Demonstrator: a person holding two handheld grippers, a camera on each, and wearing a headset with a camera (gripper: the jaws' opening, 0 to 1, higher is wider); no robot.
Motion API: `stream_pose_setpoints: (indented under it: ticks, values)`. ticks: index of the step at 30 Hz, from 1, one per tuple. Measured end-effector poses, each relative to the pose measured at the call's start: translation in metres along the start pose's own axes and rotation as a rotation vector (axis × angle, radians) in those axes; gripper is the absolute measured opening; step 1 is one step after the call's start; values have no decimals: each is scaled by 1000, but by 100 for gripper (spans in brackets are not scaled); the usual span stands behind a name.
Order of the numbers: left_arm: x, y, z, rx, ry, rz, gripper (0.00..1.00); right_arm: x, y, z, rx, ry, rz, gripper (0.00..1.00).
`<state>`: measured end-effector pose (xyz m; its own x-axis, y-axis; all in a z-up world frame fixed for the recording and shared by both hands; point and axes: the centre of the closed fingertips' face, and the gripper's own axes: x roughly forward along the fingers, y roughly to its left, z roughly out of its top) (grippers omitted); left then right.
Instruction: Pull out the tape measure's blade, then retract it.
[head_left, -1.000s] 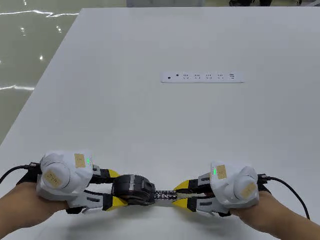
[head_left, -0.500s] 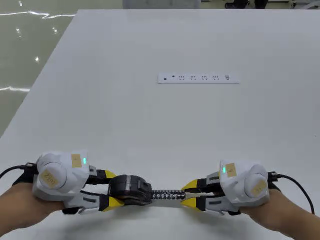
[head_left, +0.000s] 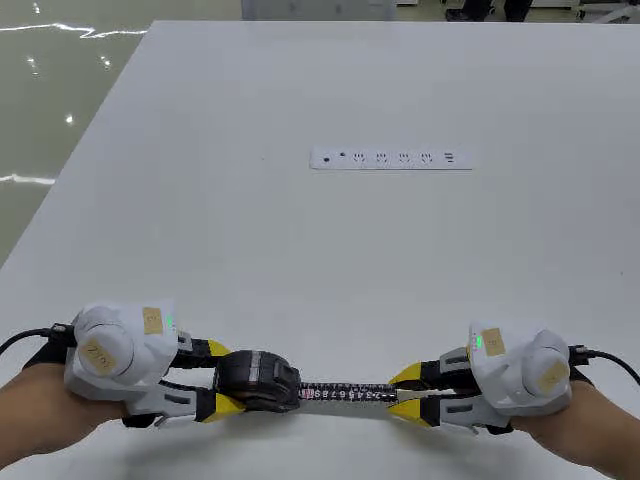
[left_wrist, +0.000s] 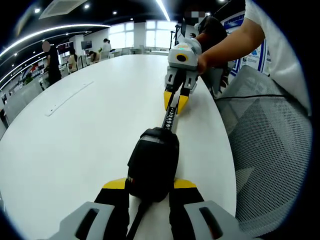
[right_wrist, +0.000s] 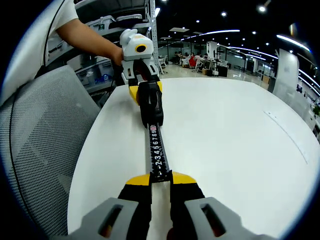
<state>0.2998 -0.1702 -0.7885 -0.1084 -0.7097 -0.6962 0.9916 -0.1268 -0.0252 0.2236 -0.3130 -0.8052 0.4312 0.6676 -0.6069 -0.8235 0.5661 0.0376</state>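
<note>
1. The left gripper (head_left: 222, 379) has its yellow-tipped jaws clamped on both sides of the tape measure case (head_left: 258, 380); the case is a rounded black body, held low at the near edge of the white table (head_left: 300, 260); whether it touches the top cannot be told.
2. The blade (head_left: 345, 393) runs straight from the case to the right gripper (head_left: 407, 393), whose jaws are pinched on the blade's end; the blade is black with white numerals, starting at 2 by the right gripper's tips and rising toward the case, with a red mark close to the case.
3. Against 0.5 s ago, the right gripper stands farther from the case and more blade lies bare between the 2 grippers; the case and left gripper sit about where they were.
4. Beyond both grippers and well apart from them, a white power strip (head_left: 390, 159) lies flat across the table.
5. Beside the grippers, off the table's near edge, is a grey mesh chair (left_wrist: 265, 150).
</note>
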Motion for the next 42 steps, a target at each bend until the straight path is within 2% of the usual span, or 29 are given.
stream_pose_setpoints:
  ticks: [32,42]
  values:
    - [2,1,0,1,19,-13,27,-49,-10,-37,38,64,-40,10]
    - [2,1,1,-8,20,-14,27,-61,-12,-44,39,74,-59,10]
